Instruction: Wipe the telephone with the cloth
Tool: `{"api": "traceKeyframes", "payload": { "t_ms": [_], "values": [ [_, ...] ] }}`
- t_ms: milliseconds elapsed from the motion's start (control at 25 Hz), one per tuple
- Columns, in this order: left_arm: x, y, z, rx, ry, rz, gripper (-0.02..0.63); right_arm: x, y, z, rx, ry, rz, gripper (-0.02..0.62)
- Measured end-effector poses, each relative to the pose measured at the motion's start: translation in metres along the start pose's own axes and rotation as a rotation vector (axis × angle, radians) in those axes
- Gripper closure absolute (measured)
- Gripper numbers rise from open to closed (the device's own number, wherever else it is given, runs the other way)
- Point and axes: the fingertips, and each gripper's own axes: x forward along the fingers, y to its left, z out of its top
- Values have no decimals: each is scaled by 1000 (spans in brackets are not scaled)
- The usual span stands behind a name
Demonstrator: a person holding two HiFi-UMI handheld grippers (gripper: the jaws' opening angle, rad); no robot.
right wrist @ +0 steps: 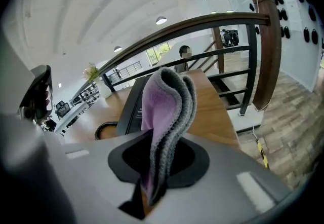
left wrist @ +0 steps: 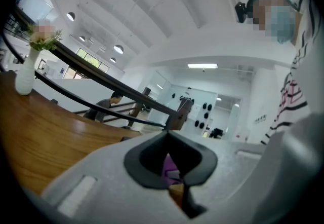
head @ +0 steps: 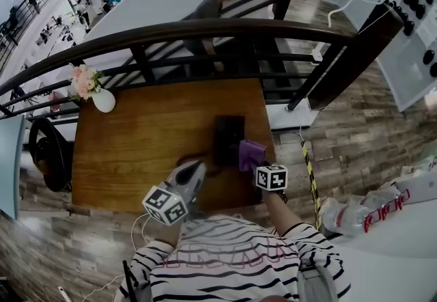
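Observation:
A black telephone (head: pixel 229 135) lies on the wooden table (head: pixel 136 150), near its right end. My right gripper (head: pixel 255 162) is shut on a folded purple and grey cloth (head: pixel 251 153), which touches the telephone's right side. In the right gripper view the cloth (right wrist: pixel 167 101) stands up out of the gripper (right wrist: pixel 156 170), with the telephone (right wrist: pixel 132 109) just behind it. My left gripper (head: pixel 199 166) hovers left of the telephone's near end, jaws together on nothing. The left gripper view looks across the tabletop, and a bit of purple shows beyond the gripper (left wrist: pixel 172 167).
A white vase of pink flowers (head: pixel 101 98) stands at the table's far left corner. A dark curved railing (head: pixel 205 31) runs right behind the table, with a person (head: pixel 213 3) beyond it. A black chair (head: pixel 45 150) is to the left. A white panel with black knobs (head: pixel 410 14) is at right.

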Motion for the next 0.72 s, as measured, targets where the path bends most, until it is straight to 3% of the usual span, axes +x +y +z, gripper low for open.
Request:
{"api": "traceKeyframes", "payload": {
  "t_ms": [320, 720],
  "values": [
    [1, 3, 2, 6, 2, 3, 607, -4, 7, 7, 11, -26, 19, 543],
    [-10, 14, 10, 29, -7, 31, 607, -24, 62, 61, -23, -185, 139, 543]
  ]
}}
